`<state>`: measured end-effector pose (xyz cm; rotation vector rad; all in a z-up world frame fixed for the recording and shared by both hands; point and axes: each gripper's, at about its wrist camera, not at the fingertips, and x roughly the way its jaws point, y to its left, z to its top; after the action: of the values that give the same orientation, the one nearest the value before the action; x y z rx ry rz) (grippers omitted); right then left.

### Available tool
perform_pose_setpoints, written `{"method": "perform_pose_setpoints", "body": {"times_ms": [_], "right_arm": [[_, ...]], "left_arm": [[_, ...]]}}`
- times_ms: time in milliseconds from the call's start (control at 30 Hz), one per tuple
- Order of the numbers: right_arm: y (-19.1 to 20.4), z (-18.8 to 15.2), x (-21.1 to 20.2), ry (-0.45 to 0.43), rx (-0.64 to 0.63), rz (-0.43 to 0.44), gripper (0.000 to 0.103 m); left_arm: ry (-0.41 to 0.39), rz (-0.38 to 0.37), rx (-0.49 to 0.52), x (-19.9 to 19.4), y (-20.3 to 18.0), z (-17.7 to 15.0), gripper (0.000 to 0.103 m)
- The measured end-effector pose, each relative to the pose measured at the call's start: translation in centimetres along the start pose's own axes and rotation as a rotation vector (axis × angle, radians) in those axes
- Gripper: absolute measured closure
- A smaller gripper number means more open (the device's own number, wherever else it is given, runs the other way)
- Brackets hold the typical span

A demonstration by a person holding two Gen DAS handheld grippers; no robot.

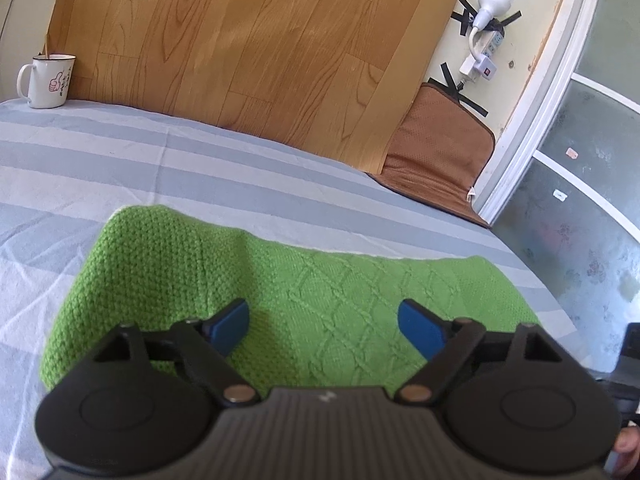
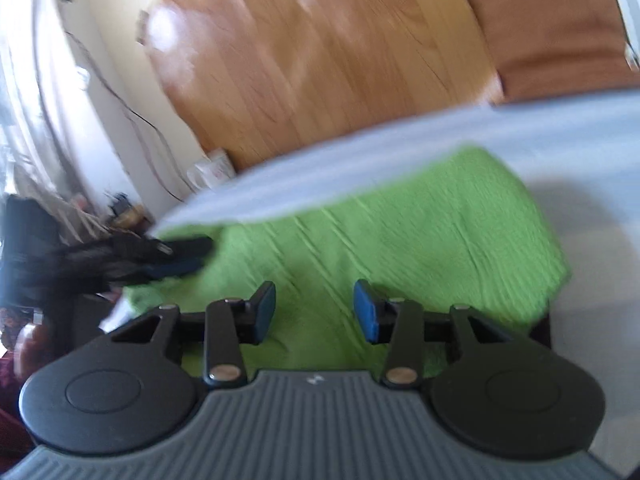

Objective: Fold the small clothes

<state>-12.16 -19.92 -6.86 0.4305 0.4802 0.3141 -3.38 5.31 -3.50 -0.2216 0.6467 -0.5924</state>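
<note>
Green knit garment lies folded on striped sheet — both jaws agape above it.

Green knit garment, rough wool; striped sheet, matt cloth; glossy wood-grain board.

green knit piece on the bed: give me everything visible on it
The green knit garment looks like wool or acrylic yarn, bright lime: a diamond cable pattern across the middle and right, plainer stitch on the left section. It lies flat, apparently folded into a rough rectangle, on the blue-and-white striped sheet. The left gripper hangs over it open, pressing nothing. In the blurred right wrist view the right gripper also looks open above it.
</note>
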Motion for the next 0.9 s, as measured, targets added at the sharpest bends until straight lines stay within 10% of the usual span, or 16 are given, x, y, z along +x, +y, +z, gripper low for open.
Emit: {"method": "perform_pose_setpoints", "body": {"times_ms": [233,900], "right_arm": [[0.9,-0.8,0.2,-0.035,-0.020,0.043,0.029],[1.1,-1.2,-0.1,-0.065,-0.054,0.064,0.019]], "left_arm": [[0.017,-0.012,0.056,0.4,-1.0,-0.5,0.000],[0.025,-0.004,0.074,0.7,-1.1,-0.7,0.000]]}}
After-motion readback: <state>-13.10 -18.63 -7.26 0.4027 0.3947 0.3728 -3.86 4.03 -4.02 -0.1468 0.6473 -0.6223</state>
